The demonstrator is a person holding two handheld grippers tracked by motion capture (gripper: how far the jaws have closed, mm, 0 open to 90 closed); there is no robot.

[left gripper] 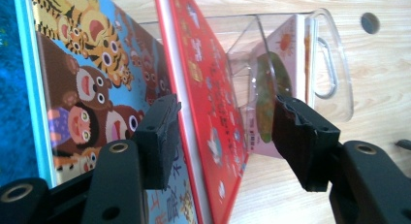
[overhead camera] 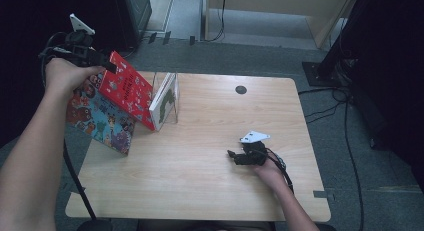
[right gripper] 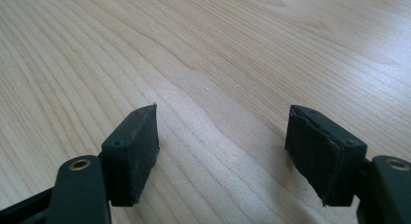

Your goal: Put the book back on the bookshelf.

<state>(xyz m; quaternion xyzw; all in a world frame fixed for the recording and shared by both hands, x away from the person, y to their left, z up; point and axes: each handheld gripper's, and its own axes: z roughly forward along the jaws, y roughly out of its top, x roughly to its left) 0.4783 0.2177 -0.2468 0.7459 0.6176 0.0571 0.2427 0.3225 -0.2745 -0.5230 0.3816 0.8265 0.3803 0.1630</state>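
Three picture books stand at the left side of the desk [overhead camera: 200, 156], near a clear plastic holder [left gripper: 334, 64]. One white book [overhead camera: 164, 102] with a green caterpillar on its cover stands inside the holder. One red book [overhead camera: 127, 88] leans with its top away from the holder, and its lower edge is just beside the white book. Behind the red book, one blue book [overhead camera: 102, 122] with cartoon animals leans the same way, at the left edge of the desk.

In the high view the left tongs [overhead camera: 107, 65] are raised at the top edge of the red book, held by the left hand [overhead camera: 67, 73]. In the left gripper view the red book [left gripper: 208, 117] passes between the two jaws, and the blue book [left gripper: 82, 103] lies beyond the left jaw. The jaws stand apart. The left pad is close against the red cover, but the right pad is well away from it, so the tongs do not clamp the book.

Farther right, the right tongs [overhead camera: 231, 154] lie low over bare wood at the right half of the desk, in the right hand [overhead camera: 267, 168]. In the right gripper view their jaws are wide apart with nothing between them, and the light wood grain shows under them.
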